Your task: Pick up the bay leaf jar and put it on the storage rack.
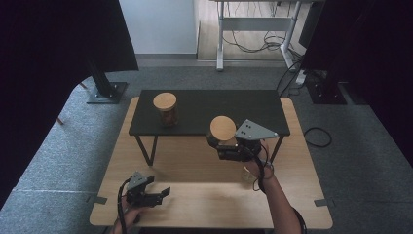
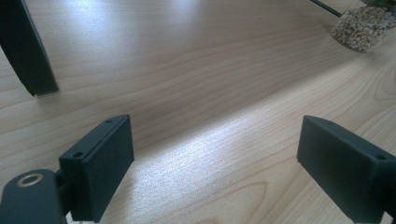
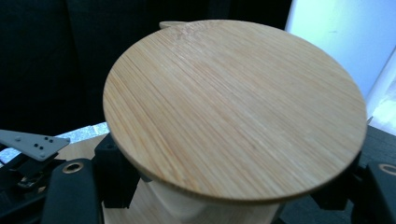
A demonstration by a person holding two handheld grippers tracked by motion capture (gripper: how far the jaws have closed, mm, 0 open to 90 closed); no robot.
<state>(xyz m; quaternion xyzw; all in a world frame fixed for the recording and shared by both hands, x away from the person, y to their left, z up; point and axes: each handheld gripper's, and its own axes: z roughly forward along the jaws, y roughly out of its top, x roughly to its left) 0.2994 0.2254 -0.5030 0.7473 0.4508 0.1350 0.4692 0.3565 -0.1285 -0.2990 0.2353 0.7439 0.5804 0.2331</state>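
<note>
My right gripper (image 1: 222, 142) hangs above the table in front of the black shelf (image 1: 219, 105), shut on a round bamboo lid (image 1: 222, 128). In the right gripper view the lid (image 3: 233, 107) is close up, with the jaws clamped on the pale part under its disc. An open glass jar of pale grains (image 1: 250, 173) stands on the table below the right hand, and it is at the top right of the left gripper view (image 2: 362, 25). A second jar with a bamboo lid (image 1: 165, 108) stands on the shelf's left part. Low over the table's front left, my left gripper (image 1: 163, 195) (image 2: 215, 168) is open and holds nothing.
The light wooden table (image 1: 195, 165) carries the black shelf on thin legs (image 1: 146, 148); one leg (image 2: 28, 51) stands just ahead of the left gripper. Dark curtains flank the table, and grey carpet and a desk frame with cables (image 1: 253, 34) lie beyond.
</note>
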